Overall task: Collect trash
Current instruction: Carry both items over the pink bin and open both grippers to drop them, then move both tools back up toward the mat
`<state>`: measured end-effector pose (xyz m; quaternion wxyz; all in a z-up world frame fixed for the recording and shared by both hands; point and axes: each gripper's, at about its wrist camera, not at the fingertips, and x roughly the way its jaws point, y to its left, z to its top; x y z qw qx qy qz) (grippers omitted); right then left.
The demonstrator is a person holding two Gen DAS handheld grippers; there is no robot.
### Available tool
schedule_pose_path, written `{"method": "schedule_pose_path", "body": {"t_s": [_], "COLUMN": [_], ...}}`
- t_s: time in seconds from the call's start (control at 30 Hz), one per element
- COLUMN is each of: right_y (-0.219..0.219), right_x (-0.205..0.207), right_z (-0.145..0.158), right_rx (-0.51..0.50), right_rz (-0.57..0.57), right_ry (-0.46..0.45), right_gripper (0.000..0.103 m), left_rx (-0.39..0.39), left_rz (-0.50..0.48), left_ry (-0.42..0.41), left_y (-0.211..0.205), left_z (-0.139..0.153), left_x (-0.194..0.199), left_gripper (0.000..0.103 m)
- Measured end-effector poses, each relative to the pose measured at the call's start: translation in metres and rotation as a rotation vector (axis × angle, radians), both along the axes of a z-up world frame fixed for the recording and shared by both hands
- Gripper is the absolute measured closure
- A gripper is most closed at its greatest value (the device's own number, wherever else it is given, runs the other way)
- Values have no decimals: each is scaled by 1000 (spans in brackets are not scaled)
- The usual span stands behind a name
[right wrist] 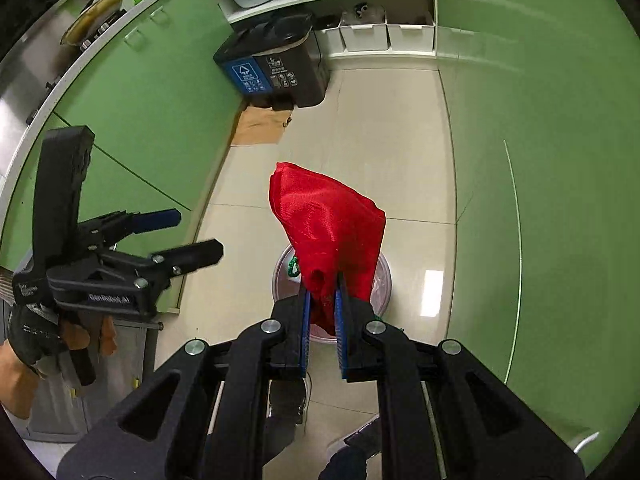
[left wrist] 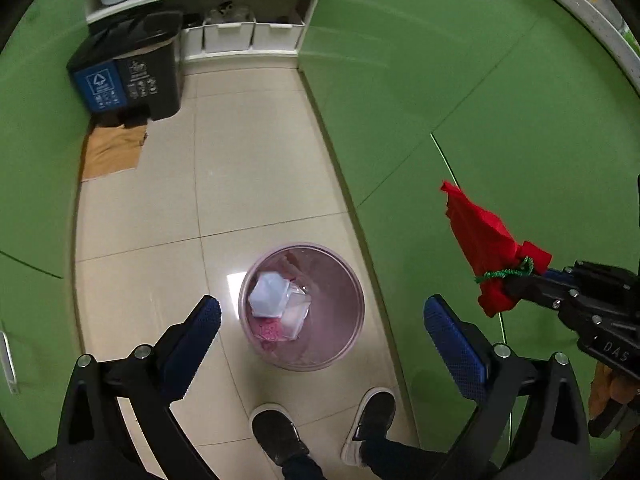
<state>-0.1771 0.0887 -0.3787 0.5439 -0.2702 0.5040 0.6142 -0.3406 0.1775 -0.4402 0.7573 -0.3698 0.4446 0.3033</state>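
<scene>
A round pink waste bin (left wrist: 302,306) stands on the tiled floor and holds white plastic containers (left wrist: 276,298) and pink scraps. My left gripper (left wrist: 322,328) is open and empty, hanging above the bin. My right gripper (right wrist: 322,284) is shut on a red cloth pouch (right wrist: 326,224) with a green drawstring (right wrist: 293,267). The pouch hangs above the bin (right wrist: 382,280), which it mostly hides in the right wrist view. In the left wrist view the pouch (left wrist: 486,248) and right gripper (left wrist: 520,280) sit to the right of the bin, higher up. The left gripper also shows at left in the right wrist view (right wrist: 200,236).
Green cabinet doors (left wrist: 480,100) line both sides of the narrow floor. A black two-part recycling bin (left wrist: 128,76) stands at the far end by white shelves (left wrist: 248,36) with tubs and pots. Brown cardboard (left wrist: 114,152) lies on the floor. The person's shoes (left wrist: 280,436) are below.
</scene>
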Motion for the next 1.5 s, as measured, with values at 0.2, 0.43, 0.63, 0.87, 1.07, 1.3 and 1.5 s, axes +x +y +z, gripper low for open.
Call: {"method": "schedule_pose_path", "body": {"t_s": [0.2,0.43,0.63,0.87,1.07,1.3,1.5], "right_y": [12,25,29,20,6,-20,-45], "right_x": [-10,-29,-32,-25,-16,7,37], "right_z": [-6,-34,-49,-32,21,145,253], "right_rx": [-12,-33,-43,-43,-37,-2,48], "right_rz": [31,111,82,52,19,-52,-133], "right_ry": [16,52,27,-8,-13,20,17], "right_gripper": [93,83,3,3,3,3,3], "left_rx": [18,45,50,48,42,49,87], "left_rz": [32,72,87,77,54,12,-56], "left_ry": [-1,-19,-22,-19,-18,-26,-48], "left_y": [2,7,8,4,-9,-27,-45], "left_z": [11,18,15,27,71,181,277], "left_x": [-14,-31,-36,-31,-24,-14,7], "left_gripper": [6,6,6,6,6,6,6]}}
